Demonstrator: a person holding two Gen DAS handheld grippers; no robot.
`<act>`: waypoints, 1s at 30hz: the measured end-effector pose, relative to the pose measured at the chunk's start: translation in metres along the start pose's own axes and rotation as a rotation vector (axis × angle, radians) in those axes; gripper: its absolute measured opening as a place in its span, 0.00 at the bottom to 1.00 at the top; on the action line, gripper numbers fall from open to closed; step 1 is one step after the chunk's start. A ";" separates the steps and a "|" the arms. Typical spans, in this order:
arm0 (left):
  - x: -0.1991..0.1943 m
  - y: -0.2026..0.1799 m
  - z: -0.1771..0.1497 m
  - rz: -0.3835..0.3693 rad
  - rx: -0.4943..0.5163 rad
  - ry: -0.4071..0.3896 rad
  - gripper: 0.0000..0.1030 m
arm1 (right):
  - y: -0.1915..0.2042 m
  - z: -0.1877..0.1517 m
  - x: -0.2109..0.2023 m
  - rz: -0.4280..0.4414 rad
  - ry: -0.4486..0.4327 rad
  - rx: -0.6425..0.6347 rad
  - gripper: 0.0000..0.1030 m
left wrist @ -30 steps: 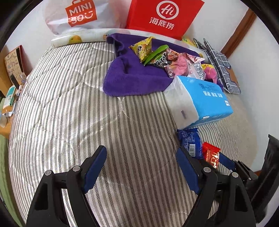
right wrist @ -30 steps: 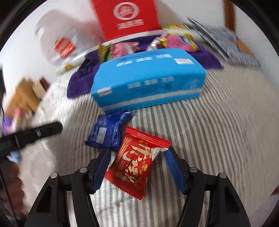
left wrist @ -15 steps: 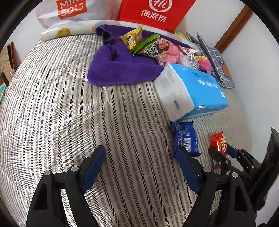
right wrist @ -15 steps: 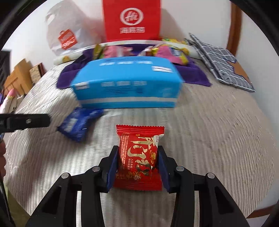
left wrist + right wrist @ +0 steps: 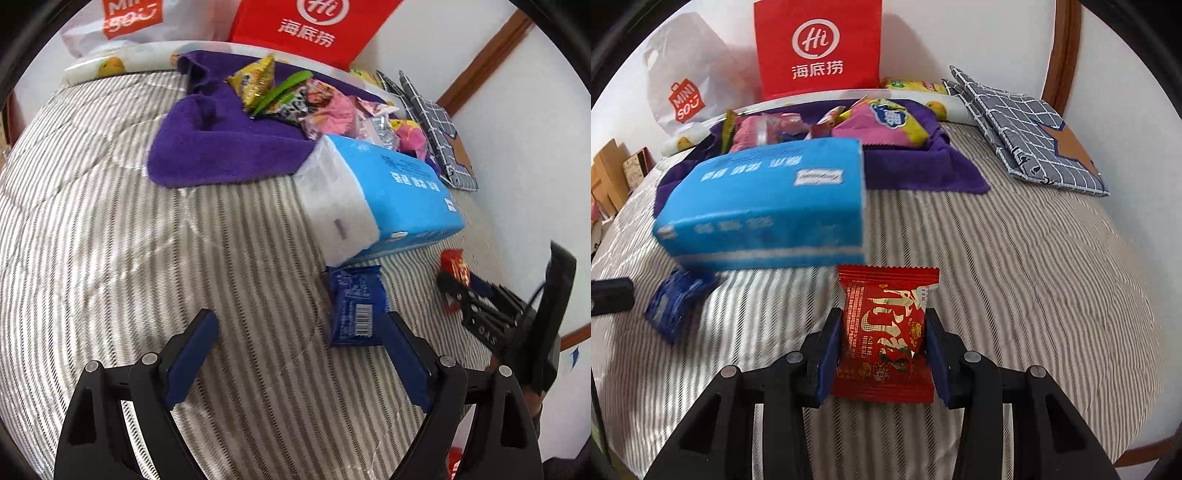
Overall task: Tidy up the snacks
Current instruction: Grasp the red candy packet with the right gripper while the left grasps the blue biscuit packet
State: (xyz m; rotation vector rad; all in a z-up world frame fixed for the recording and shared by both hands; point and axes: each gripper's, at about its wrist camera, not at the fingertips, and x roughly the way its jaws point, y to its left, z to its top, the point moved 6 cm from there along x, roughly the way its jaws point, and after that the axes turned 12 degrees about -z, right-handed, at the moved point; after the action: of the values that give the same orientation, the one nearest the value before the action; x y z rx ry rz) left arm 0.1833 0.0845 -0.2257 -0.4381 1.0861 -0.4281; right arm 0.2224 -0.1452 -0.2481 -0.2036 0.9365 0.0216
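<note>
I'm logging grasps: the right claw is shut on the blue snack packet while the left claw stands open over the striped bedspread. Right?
Not quite. The right claw is shut on the red snack packet, as the right wrist view shows. The blue snack packet lies on the striped bedspread, ungripped. The left claw stands open.

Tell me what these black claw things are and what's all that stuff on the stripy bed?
They are two grabbing tools a person holds, one per hand, each carrying a camera looking along its jaws. One picture comes from each tool. The right gripper has its jaws squeezed on a red snack packet. The left gripper is open, holding nothing, near a dark blue snack packet lying on the striped bedcover. Behind are a blue tissue pack and a purple towel piled with more snacks.
</note>
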 end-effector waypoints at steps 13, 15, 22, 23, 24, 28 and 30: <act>0.032 -0.019 0.006 0.194 0.102 -0.023 0.93 | -0.014 0.018 0.025 0.011 -0.024 0.048 0.44; 0.037 -0.022 0.007 0.234 0.102 -0.037 0.94 | -0.015 0.019 0.025 0.019 -0.022 0.055 0.44; 0.047 -0.027 0.008 0.303 0.144 -0.076 0.96 | -0.014 0.018 0.025 0.020 -0.021 0.055 0.45; 0.047 -0.027 0.009 0.302 0.144 -0.080 0.95 | -0.014 0.019 0.026 0.020 -0.021 0.055 0.45; 0.045 -0.027 0.008 0.300 0.145 -0.085 0.94 | -0.014 0.019 0.026 0.021 -0.021 0.056 0.45; 0.041 -0.030 0.006 0.278 0.160 -0.093 0.81 | -0.015 0.019 0.026 0.025 -0.020 0.058 0.46; 0.039 -0.031 0.005 0.262 0.162 -0.095 0.77 | -0.015 0.019 0.026 0.025 -0.020 0.057 0.46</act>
State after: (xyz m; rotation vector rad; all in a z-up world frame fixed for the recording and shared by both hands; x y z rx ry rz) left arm 0.1995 0.0389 -0.2363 -0.1677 0.9926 -0.2585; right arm 0.2542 -0.1578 -0.2558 -0.1381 0.9185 0.0200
